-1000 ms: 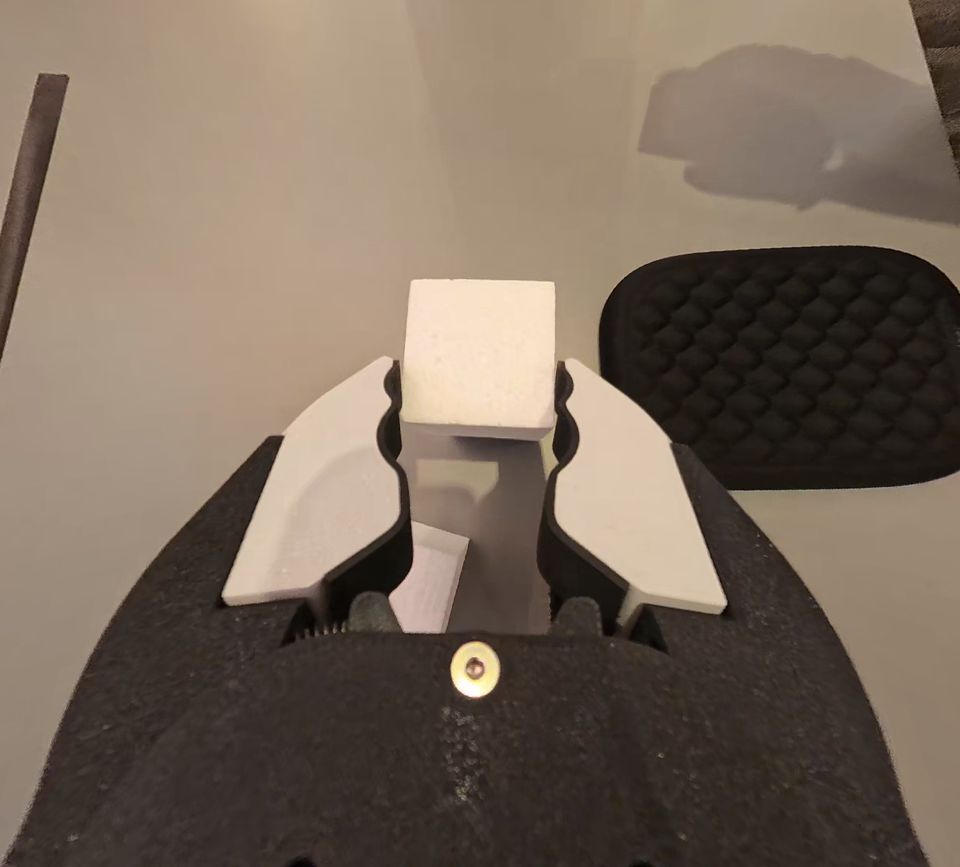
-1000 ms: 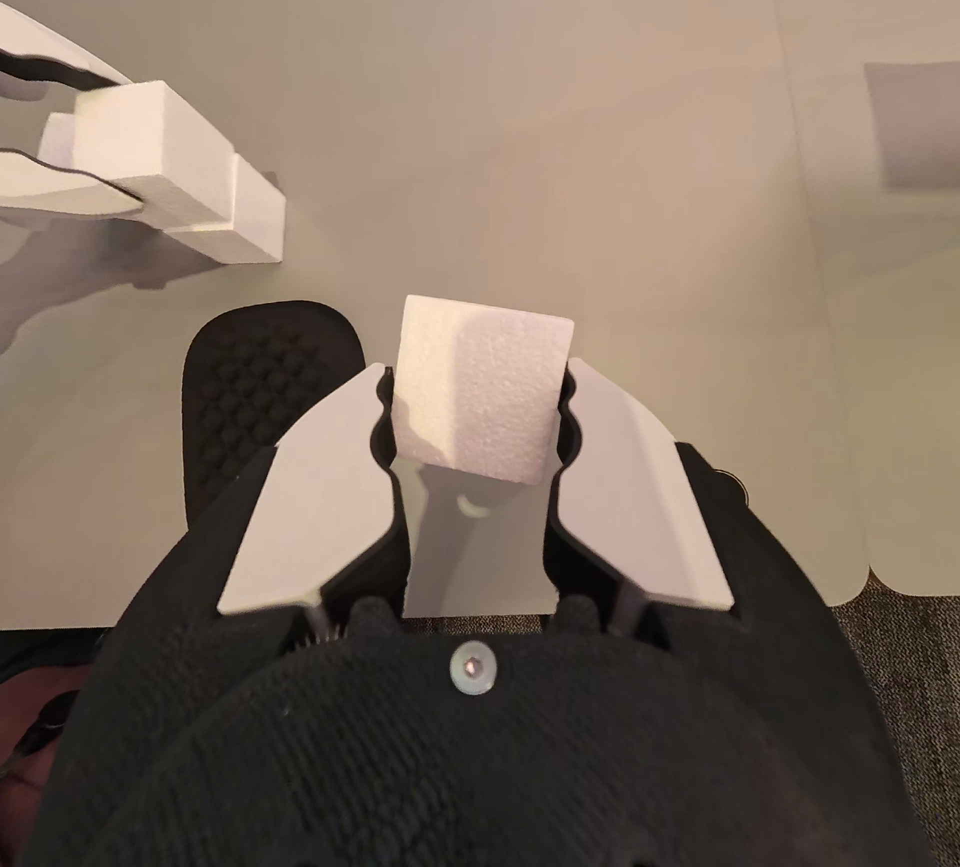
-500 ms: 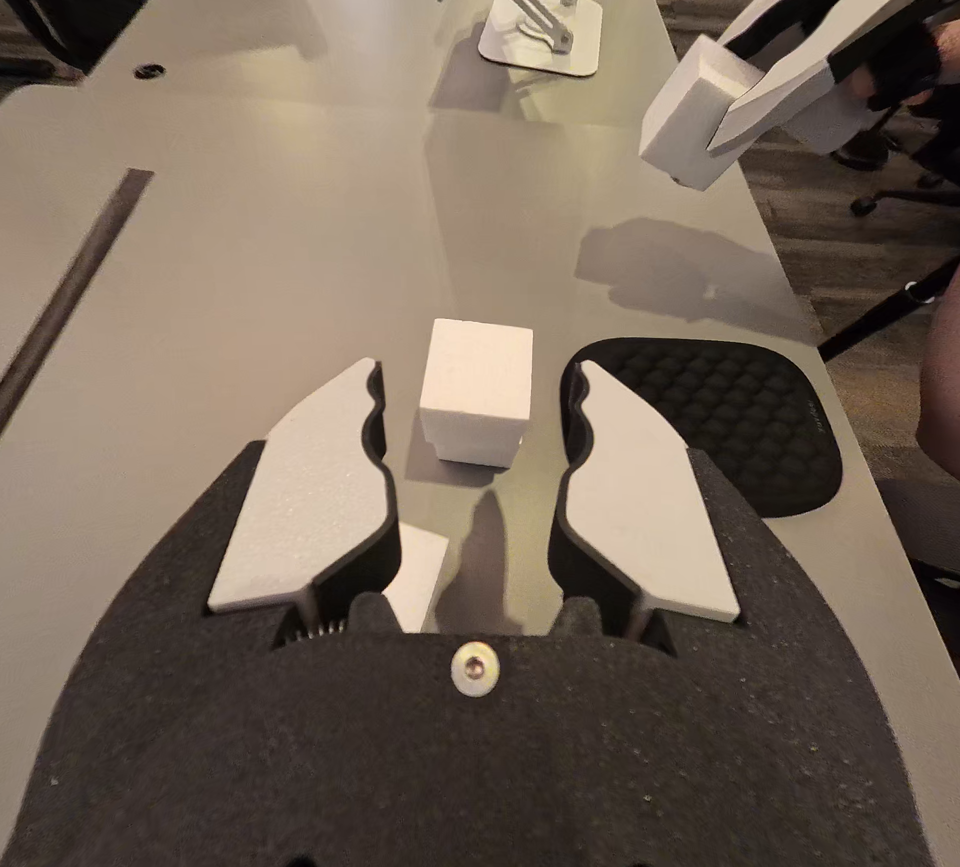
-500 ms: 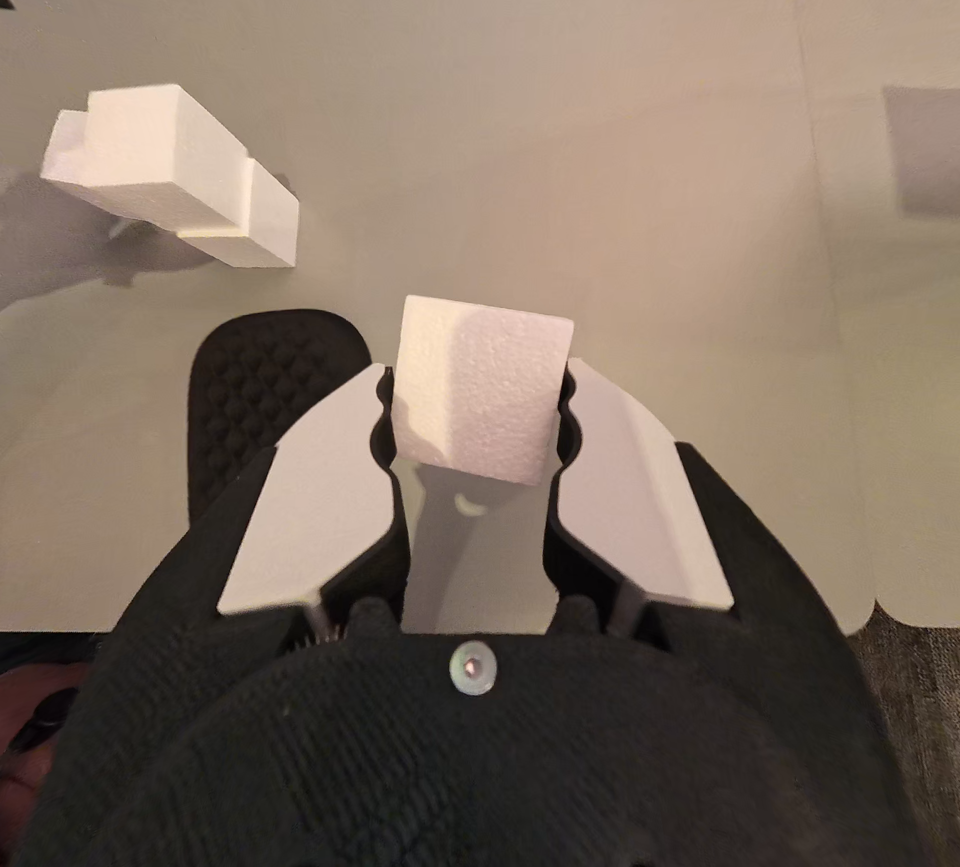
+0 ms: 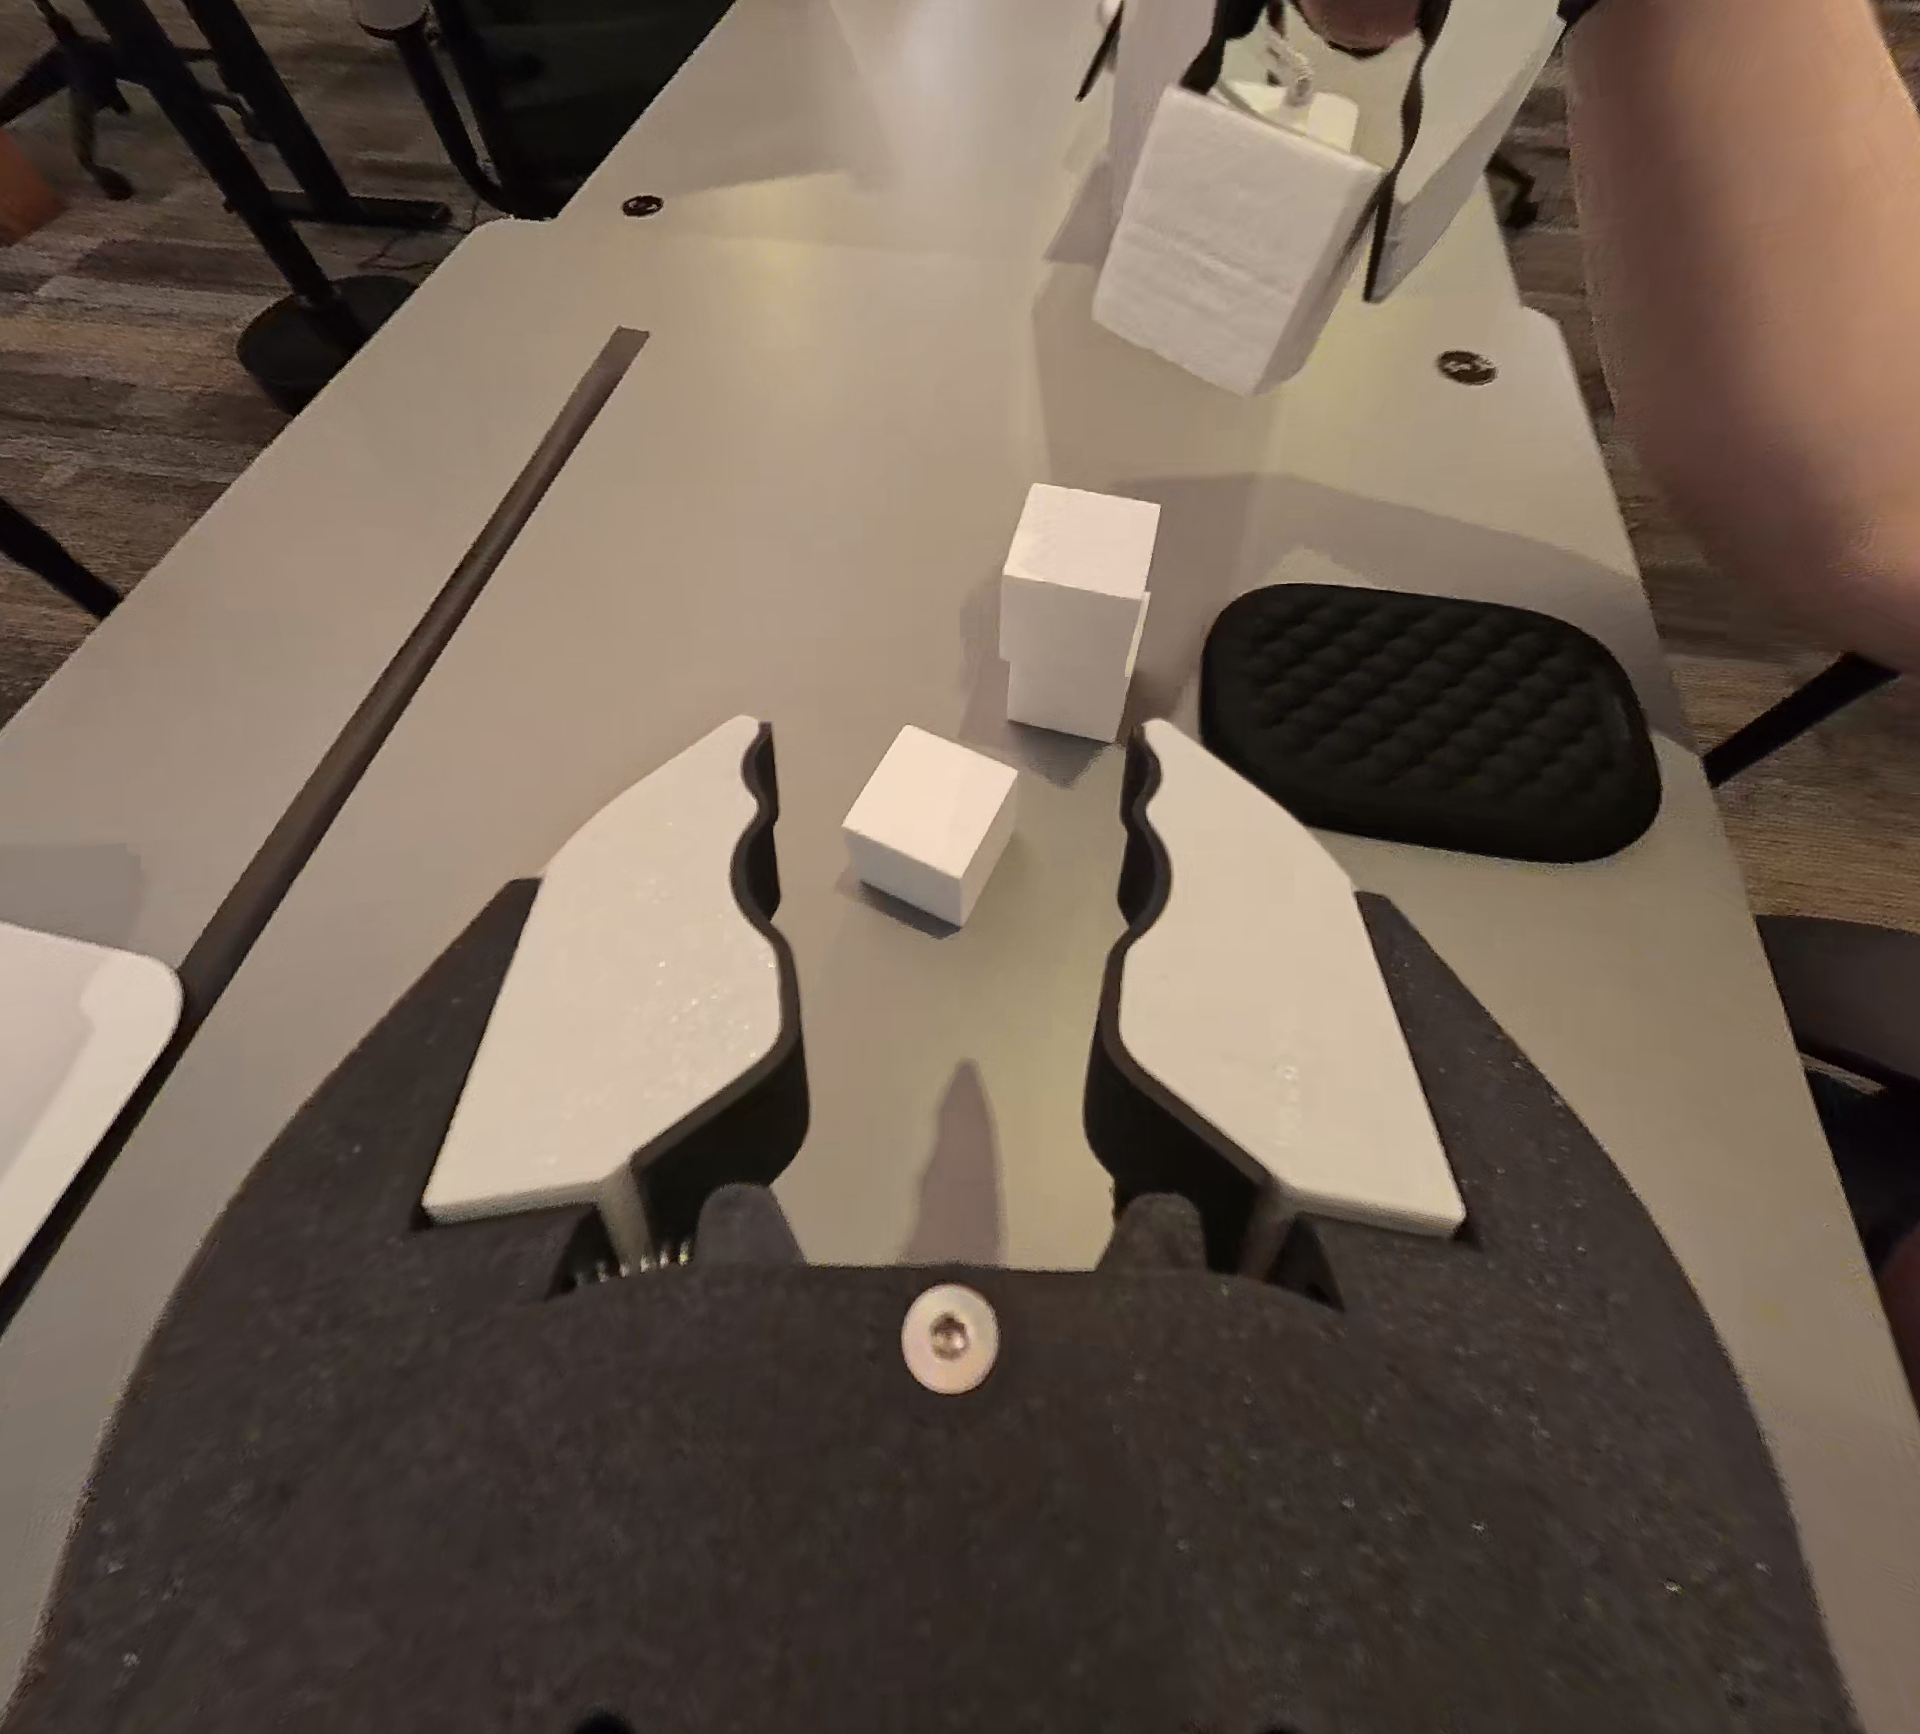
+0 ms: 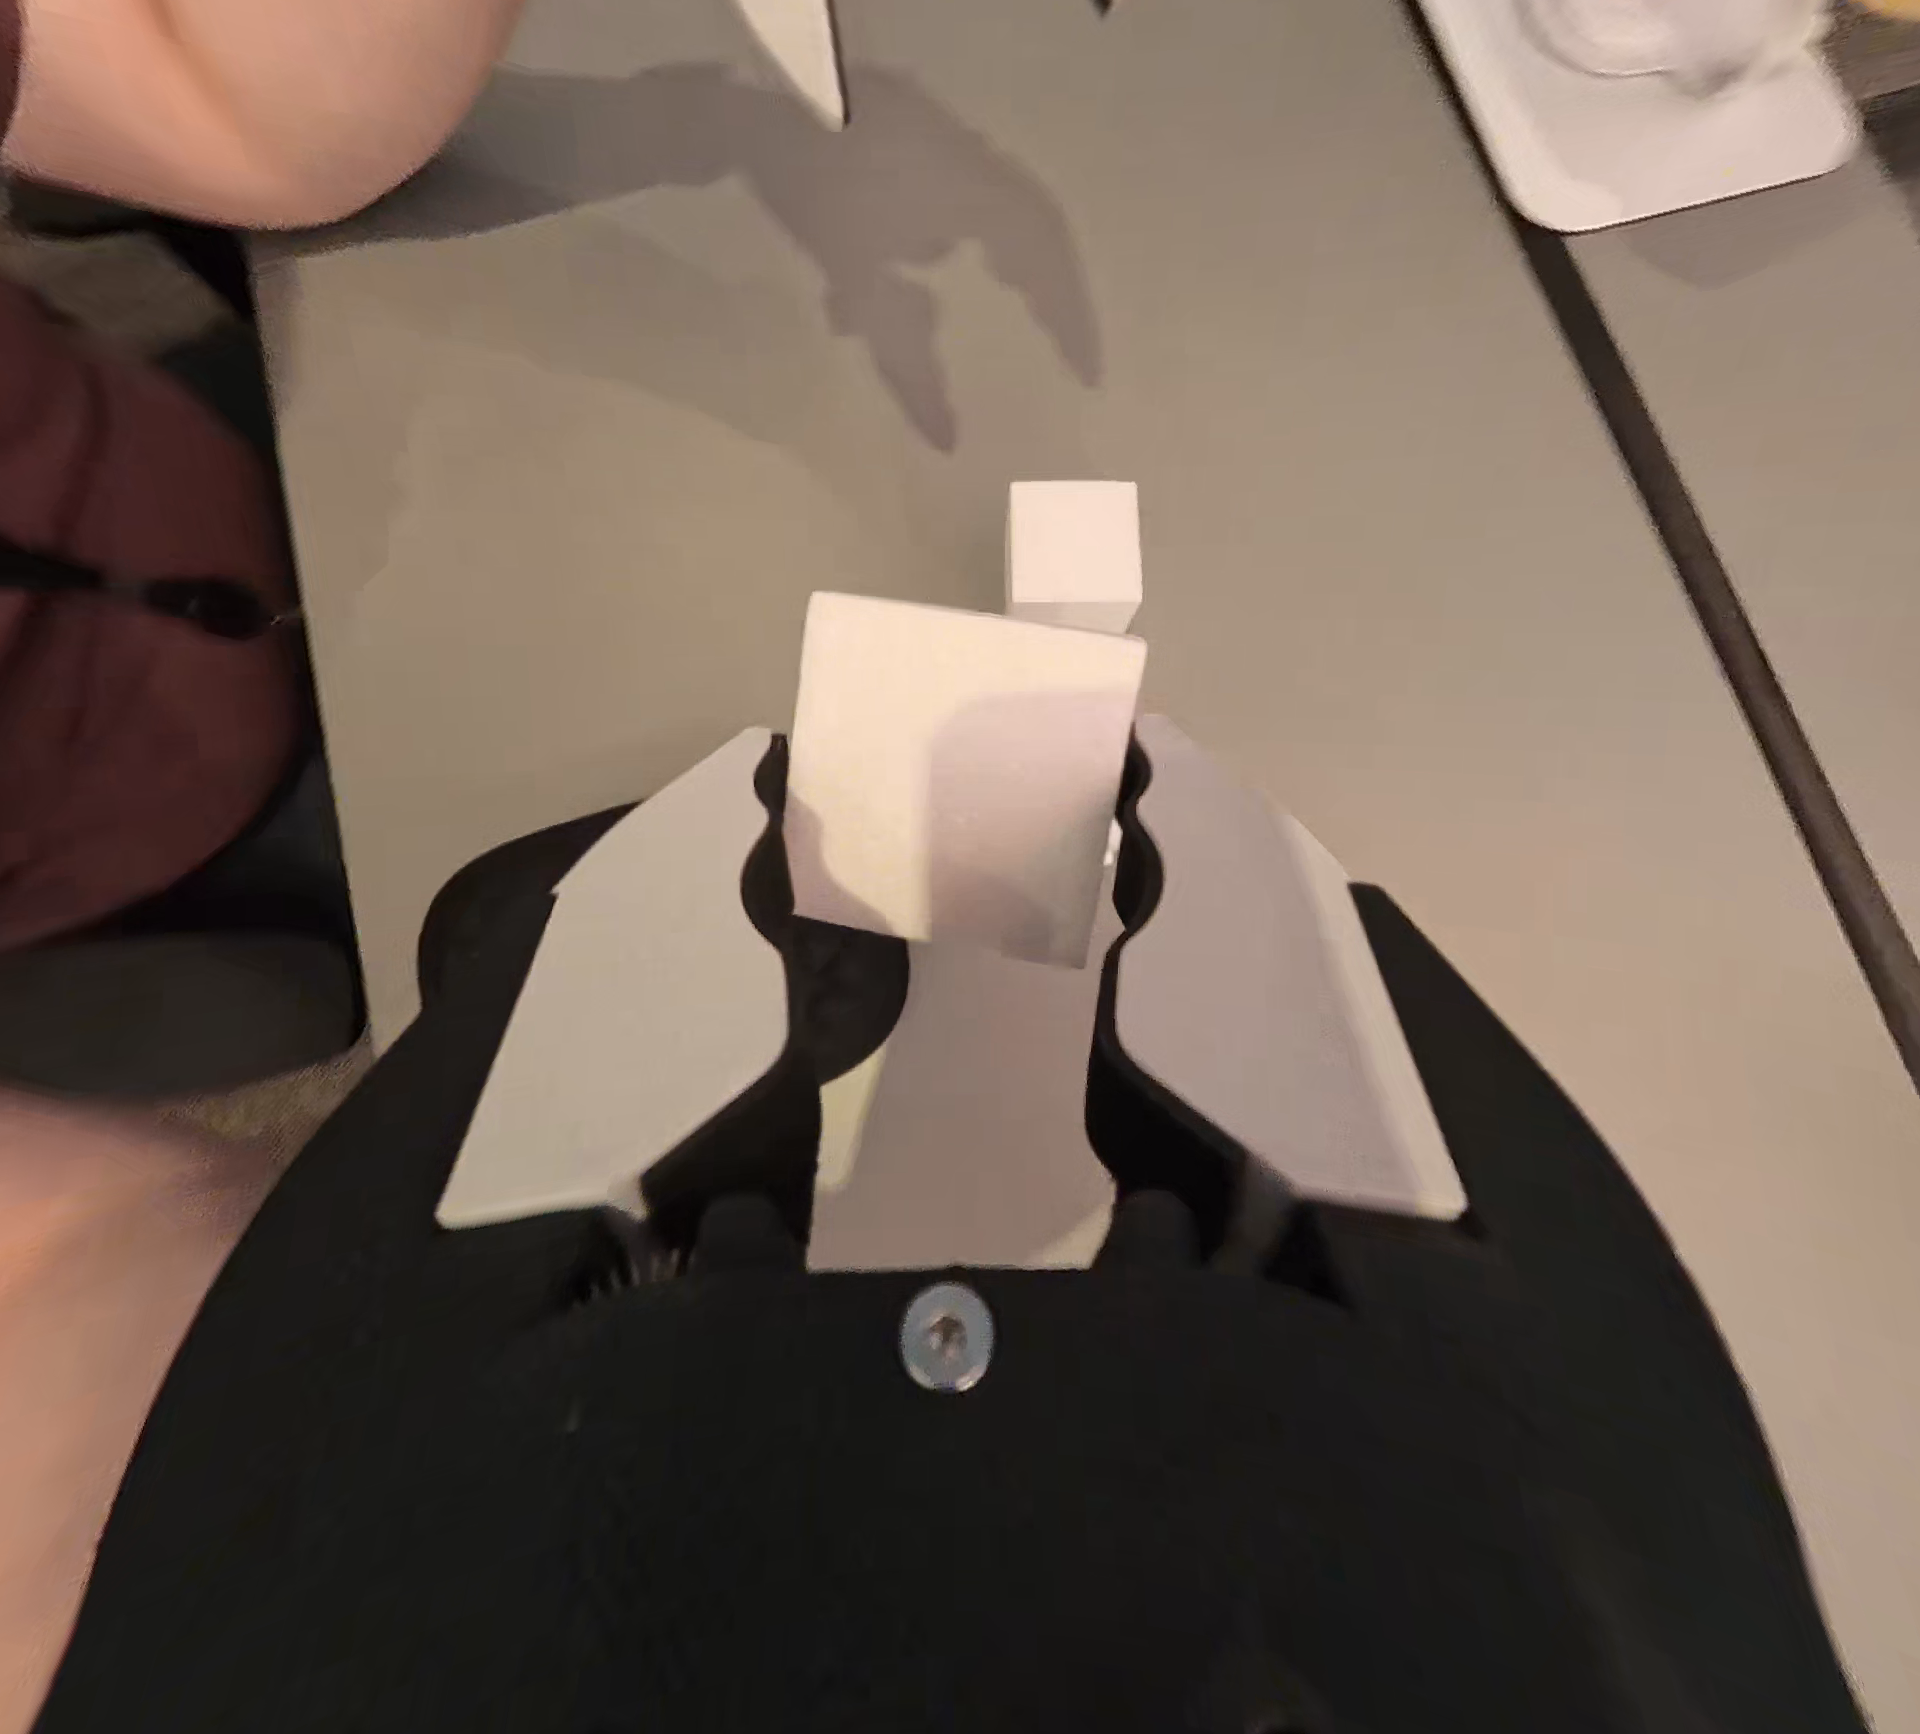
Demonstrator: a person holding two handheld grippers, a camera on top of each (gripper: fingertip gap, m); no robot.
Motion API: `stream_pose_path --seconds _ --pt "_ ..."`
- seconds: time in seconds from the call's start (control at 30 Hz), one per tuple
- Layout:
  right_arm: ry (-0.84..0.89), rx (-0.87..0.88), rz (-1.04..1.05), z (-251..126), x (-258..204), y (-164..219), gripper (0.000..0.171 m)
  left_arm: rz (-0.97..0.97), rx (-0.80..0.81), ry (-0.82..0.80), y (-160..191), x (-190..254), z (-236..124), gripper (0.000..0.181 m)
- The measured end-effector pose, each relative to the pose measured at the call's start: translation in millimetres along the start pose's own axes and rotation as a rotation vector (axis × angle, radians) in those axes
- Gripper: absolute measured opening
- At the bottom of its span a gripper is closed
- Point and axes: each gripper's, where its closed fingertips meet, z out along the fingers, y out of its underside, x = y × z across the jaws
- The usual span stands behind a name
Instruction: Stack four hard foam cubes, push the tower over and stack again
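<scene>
Grey desk (image 5: pixel 790 458) running long down an office room, dark slot along its left side. Nearest, the left gripper (image 5: pixel 948 780) is hovering low over the desk, jaws standing wide apart with nothing between the pads. Just ahead of its fingertips a single cube (image 5: pixel 930 820) is lying loose on the desk, turned at a slight angle. Just beyond that, a two-cube stack (image 5: pixel 1075 609) is standing upright, the upper cube sitting a little off-square on the lower one. Black quilted pad (image 5: pixel 1423 718) is lying flat just right of the stack, near the desk edge. Farther back and above, the right gripper (image 5: pixel 1247 219) is hanging in the air, jaws clamped on a fourth cube (image 5: pixel 1221 250), tilted, clear of the desk. In the right wrist view the same held cube is showing up close, with the stack's top peeking out behind it. White square base (image 6: pixel 1621 22) is sitting on the neighbouring desk, blurred.
</scene>
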Motion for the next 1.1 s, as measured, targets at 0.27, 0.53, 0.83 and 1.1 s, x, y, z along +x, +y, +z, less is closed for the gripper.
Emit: stream_pose_path --seconds 0.27,0.53,0.83,1.1 --pt "-0.163 -0.236 -0.02 46.3 2.6 15.0 0.061 -0.02 0.085 0.075 -20.9 5.2 7.5 0.061" --pt "-0.093 -0.242 -0.005 43.9 8.7 17.5 0.061 -0.019 0.028 0.121 -11.4 9.2 29.3 0.062" --pt "-0.215 -0.13 -0.035 41.1 13.4 21.5 0.061 -0.035 -0.003 0.135 -2.4 5.6 37.7 0.061" --pt "-0.319 -0.186 0.011 47.5 20.4 28.7 0.061 -0.06 -0.012 0.141 1.5 0.7 40.3 0.061"
